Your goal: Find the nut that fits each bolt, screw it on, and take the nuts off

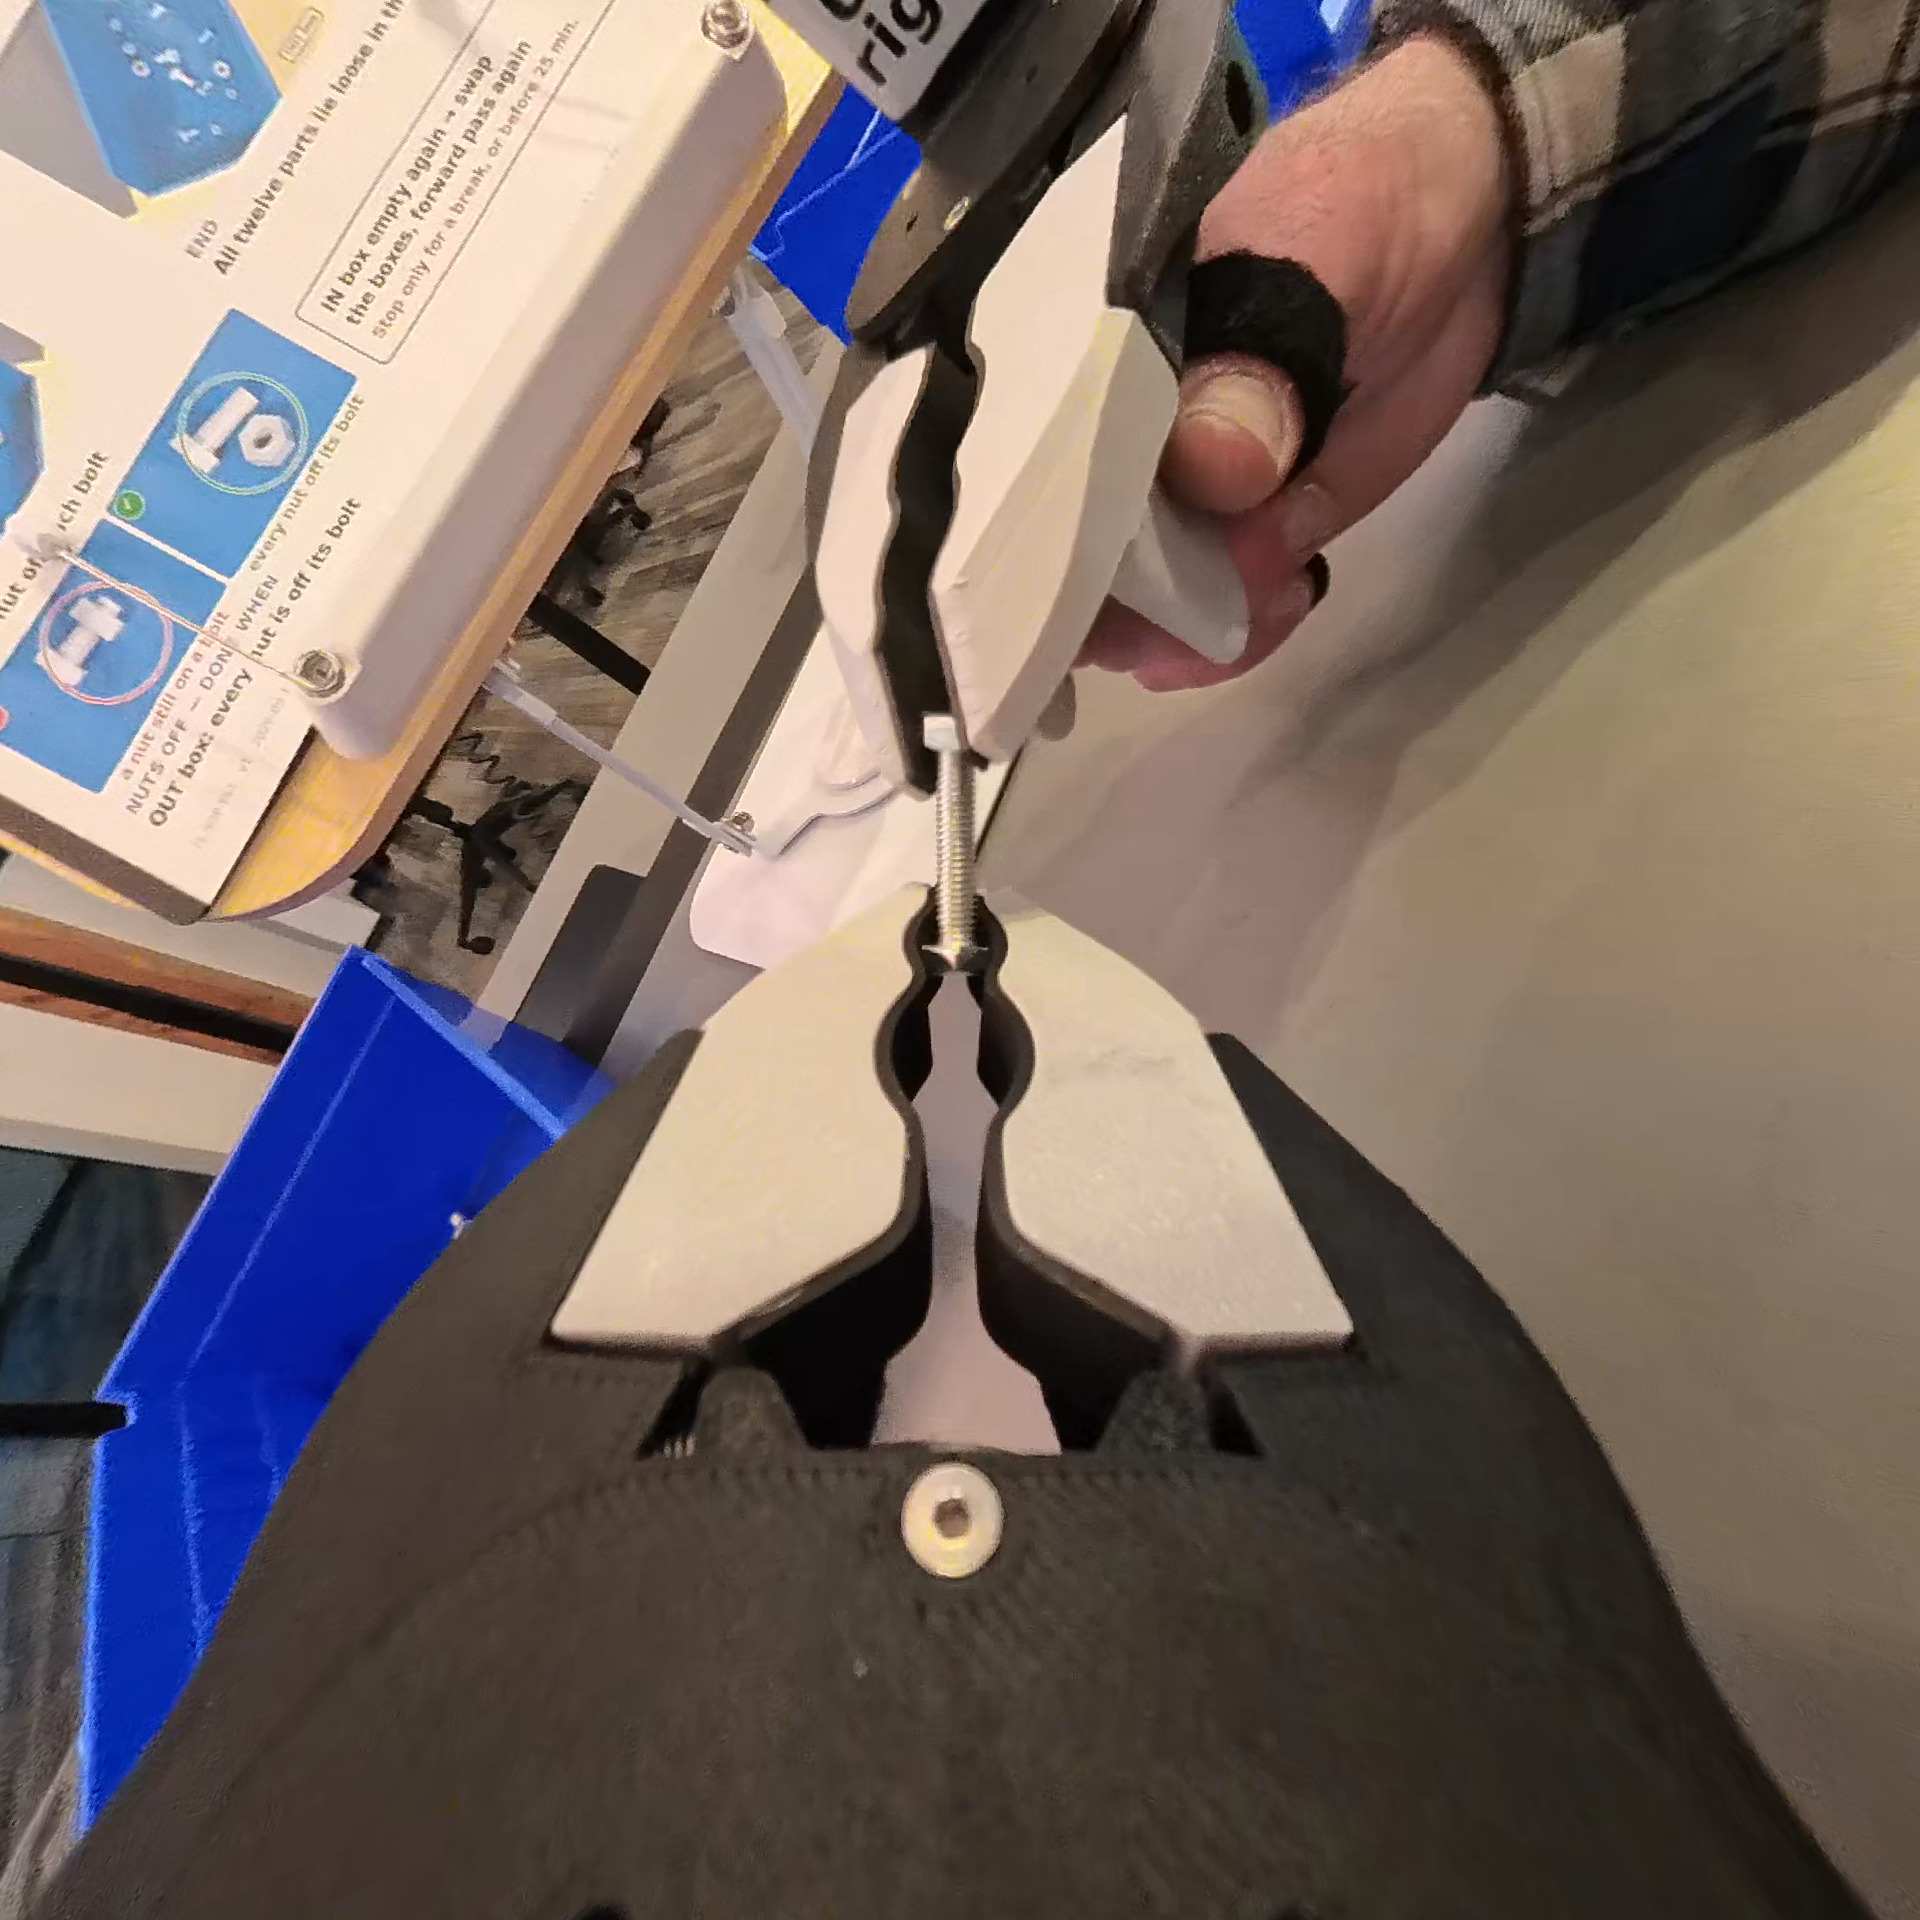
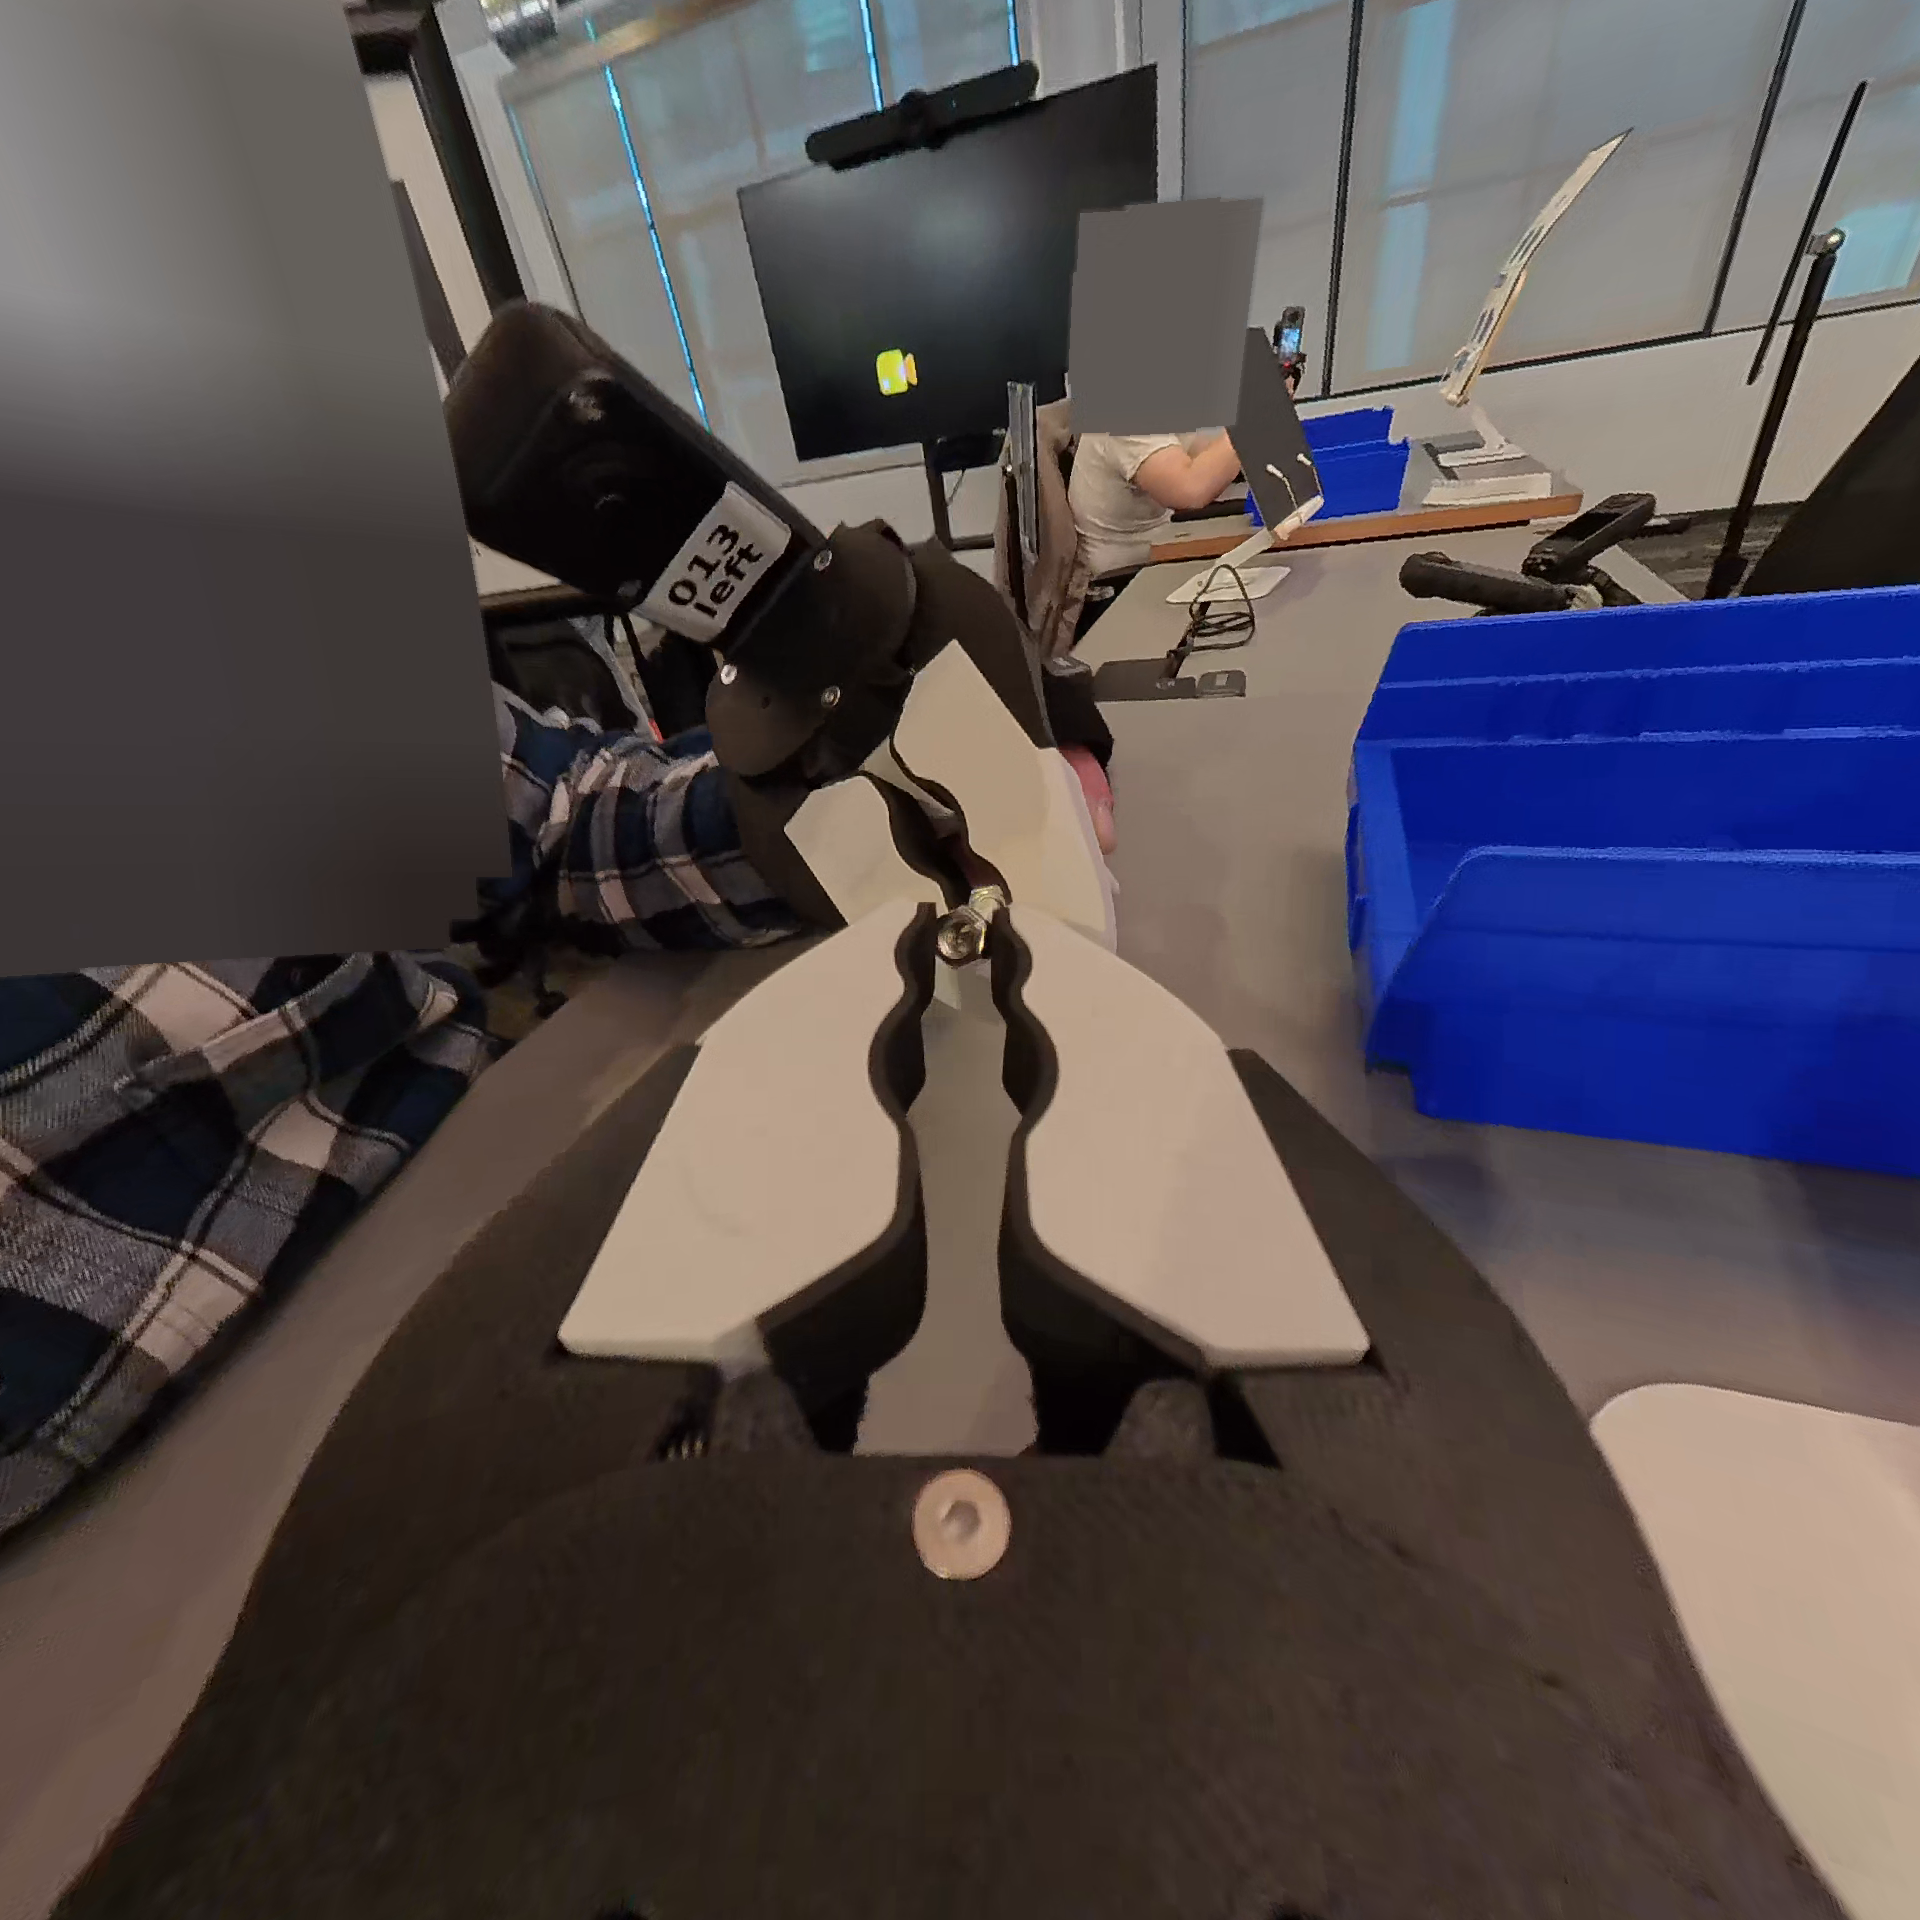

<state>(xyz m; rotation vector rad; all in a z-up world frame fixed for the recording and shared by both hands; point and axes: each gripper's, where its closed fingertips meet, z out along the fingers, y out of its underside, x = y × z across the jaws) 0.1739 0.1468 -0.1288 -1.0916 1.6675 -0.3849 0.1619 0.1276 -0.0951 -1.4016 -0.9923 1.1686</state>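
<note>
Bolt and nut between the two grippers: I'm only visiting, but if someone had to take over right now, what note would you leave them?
Left gripper: shut on the head end of the bolt, held in the air.
Right gripper: shut on the nut, which sits at the threaded tip of that bolt.
Both are held above the grey table, with the blue bins to the right.
Done: this nut and bolt are paired and in line.
Left: the pictures do not show whether the nut is going on or coming off. Finish that turn, then probably move on to any other parts; the bins' contents are hidden.
</note>
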